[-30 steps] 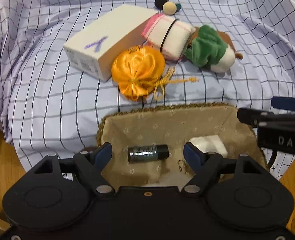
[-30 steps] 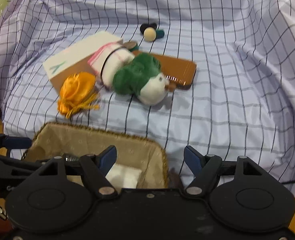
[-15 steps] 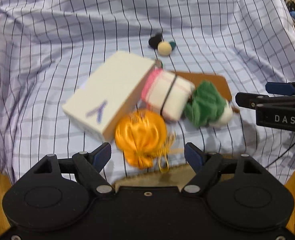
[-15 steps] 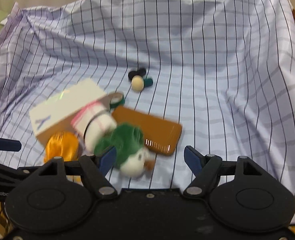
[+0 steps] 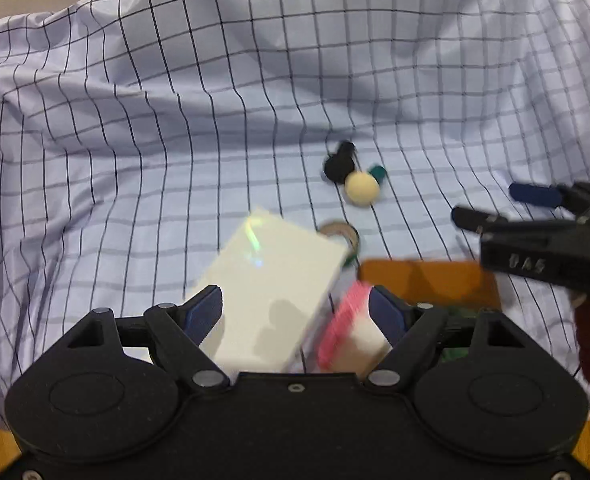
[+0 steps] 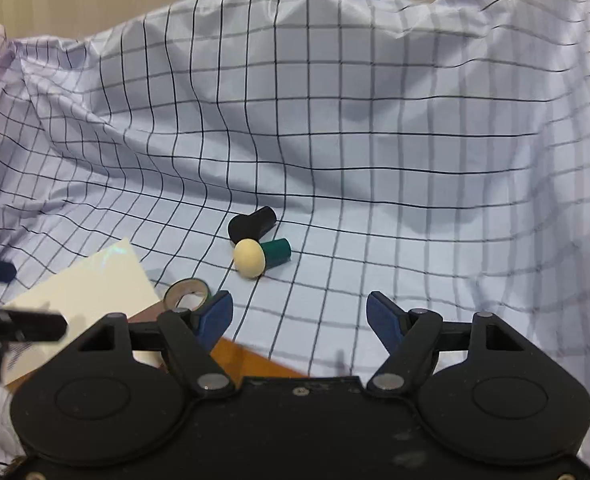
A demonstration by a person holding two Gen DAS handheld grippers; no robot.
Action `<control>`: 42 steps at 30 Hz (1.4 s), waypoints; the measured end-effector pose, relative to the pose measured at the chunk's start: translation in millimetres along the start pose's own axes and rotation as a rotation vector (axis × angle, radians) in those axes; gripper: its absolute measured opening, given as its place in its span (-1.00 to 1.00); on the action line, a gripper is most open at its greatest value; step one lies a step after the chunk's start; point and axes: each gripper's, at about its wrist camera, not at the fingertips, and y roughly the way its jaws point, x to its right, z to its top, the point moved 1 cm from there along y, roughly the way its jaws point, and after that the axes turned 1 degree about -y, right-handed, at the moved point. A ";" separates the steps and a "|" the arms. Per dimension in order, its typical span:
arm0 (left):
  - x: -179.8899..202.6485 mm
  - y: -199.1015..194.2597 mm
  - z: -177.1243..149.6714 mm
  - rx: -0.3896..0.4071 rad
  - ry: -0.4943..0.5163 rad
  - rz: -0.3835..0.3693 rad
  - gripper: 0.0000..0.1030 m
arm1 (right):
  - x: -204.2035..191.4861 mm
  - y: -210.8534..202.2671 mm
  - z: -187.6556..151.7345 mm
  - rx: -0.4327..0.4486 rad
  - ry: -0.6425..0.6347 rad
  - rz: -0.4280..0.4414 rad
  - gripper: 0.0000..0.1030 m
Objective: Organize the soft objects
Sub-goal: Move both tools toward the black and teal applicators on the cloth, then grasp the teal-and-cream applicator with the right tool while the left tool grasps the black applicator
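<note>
Checked cloth (image 6: 335, 120) is draped loosely over the table and rises in folds behind the things laid on it. Both grippers are held spread and empty: the left gripper (image 5: 295, 312) hangs over a white box (image 5: 271, 296) and a pink-edged rolled cloth (image 5: 351, 336), the right gripper (image 6: 299, 316) over bare cloth just short of a cream ball (image 6: 249, 258), a black piece (image 6: 251, 222) and a green piece (image 6: 277, 252) that lie touching one another. A tape ring (image 6: 187, 294) sits beside the box corner, and a brown flat case (image 5: 427, 280) lies to the right of the box. The step in hand is judged to be picking the next soft thing, most likely the rolled cloth. It would best be approached with the fingers set across its width, clear of the box edge, and closed gently so the roll is not squeezed out sideways. No basket or other container is seen in either view, so nothing can be said of what is in one.
</note>
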 end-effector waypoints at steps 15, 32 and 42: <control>-16.1 73.9 75.5 -0.075 -0.029 0.026 0.48 | -8.9 115.3 25.3 -0.015 -0.158 0.143 0.39; -17.1 115.6 101.2 -0.165 -0.179 -0.025 0.48 | -9.0 157.1 26.9 -0.052 -0.164 0.240 0.13; -1.1 139.2 113.8 -0.231 -0.329 -0.098 0.48 | 12.8 138.3 26.6 -0.002 -0.102 0.180 0.12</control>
